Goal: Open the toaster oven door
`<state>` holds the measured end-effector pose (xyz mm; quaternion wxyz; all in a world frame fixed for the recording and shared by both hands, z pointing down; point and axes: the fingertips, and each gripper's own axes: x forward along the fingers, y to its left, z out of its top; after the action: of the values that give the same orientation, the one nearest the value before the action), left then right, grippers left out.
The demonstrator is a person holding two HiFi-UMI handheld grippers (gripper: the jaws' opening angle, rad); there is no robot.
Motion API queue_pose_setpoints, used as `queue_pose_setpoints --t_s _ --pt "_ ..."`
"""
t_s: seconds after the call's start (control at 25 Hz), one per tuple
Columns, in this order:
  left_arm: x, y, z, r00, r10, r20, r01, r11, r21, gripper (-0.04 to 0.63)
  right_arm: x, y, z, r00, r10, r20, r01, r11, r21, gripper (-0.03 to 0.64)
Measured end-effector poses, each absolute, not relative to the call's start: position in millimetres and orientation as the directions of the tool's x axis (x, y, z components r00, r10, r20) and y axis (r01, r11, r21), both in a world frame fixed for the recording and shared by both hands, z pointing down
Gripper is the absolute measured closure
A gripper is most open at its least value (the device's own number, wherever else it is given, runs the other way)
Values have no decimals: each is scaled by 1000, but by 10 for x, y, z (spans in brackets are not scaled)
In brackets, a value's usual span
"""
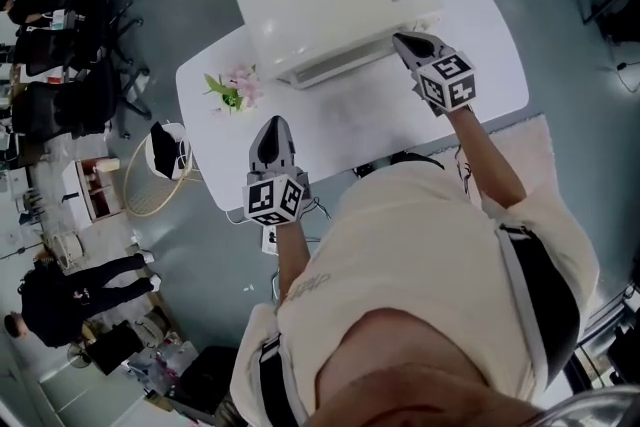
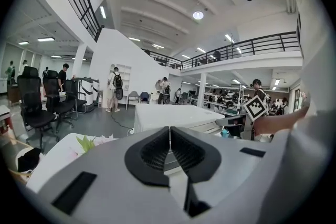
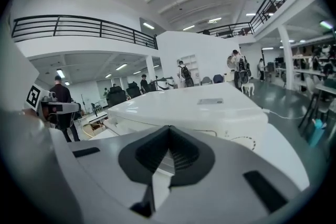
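Note:
The white toaster oven (image 1: 330, 0) stands at the back of a white table (image 1: 490, 65), front toward me; its door looks closed. My right gripper (image 1: 403, 39) is shut and holds nothing, its tips right at the oven's front right corner. The right gripper view shows the oven (image 3: 194, 107) close ahead of the shut right gripper (image 3: 169, 129). My left gripper (image 1: 275, 123) is also shut and holds nothing. It hovers over the table's front left part, a short way from the oven (image 2: 173, 115). Beyond the shut left gripper (image 2: 169, 130), the right gripper's marker cube (image 2: 255, 107) is visible.
A small bunch of pink flowers (image 1: 232, 90) with green leaves lies on the table left of the oven. A white stand with a black item (image 1: 168, 153) and a hoop sit on the floor at the left. Office chairs (image 1: 70, 85) and people stand farther left.

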<state>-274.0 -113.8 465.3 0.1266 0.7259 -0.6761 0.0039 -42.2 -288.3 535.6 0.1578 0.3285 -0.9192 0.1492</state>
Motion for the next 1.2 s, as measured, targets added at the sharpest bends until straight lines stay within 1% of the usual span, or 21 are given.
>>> queue_pose_setpoints --t_s 0.16,0.4,0.48,1.2 --pt "-2760 -1161 4622 89 -979 185 -980 -53 191 572 -371 -2879 5309 -713 -565 416 -668 728 -155 611" --pt "-2810 -1220 4744 108 -976 191 -974 -66 216 572 -462 -2921 5372 -654 -554 515 -663 748 -37 611" --pt "-2819 -1260 4746 115 -975 190 -973 -71 221 572 -475 -2926 5361 -640 -557 529 -662 749 -12 611" --pt "-2780 -1356 4800 166 -967 193 -962 -116 247 572 -467 -2731 5433 -627 -528 573 -664 747 -37 612"
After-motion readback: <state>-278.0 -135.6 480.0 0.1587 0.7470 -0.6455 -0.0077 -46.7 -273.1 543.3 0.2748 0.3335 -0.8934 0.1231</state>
